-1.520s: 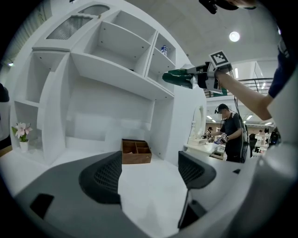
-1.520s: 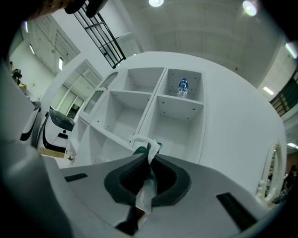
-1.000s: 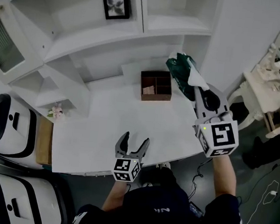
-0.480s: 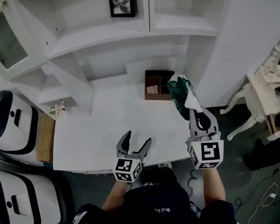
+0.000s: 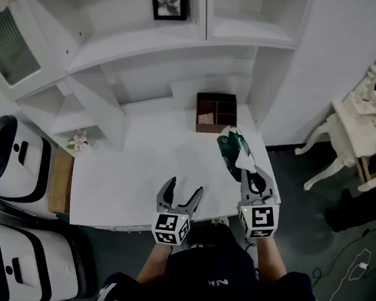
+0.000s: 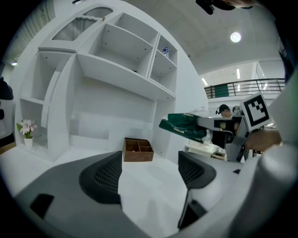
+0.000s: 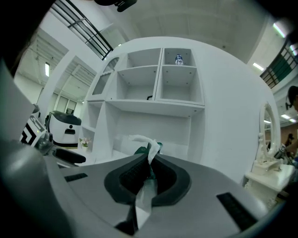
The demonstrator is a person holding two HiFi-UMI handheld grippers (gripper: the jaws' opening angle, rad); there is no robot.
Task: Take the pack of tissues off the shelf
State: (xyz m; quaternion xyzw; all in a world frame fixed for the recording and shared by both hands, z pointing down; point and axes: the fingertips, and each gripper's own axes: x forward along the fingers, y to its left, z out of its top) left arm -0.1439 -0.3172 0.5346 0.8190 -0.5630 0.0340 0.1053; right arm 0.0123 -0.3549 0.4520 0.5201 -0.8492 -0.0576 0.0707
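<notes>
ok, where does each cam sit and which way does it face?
Head view: on the person's head, steeply down at the desk; shows both forearms, left gripper, right gripper.
Left gripper view: on that gripper, level toward the shelf unit; own open jaws below.
Right gripper view: on that gripper, toward the shelf unit; own jaws shut on the tissue pack.
Shared: head and left gripper views show the wooden box.
</notes>
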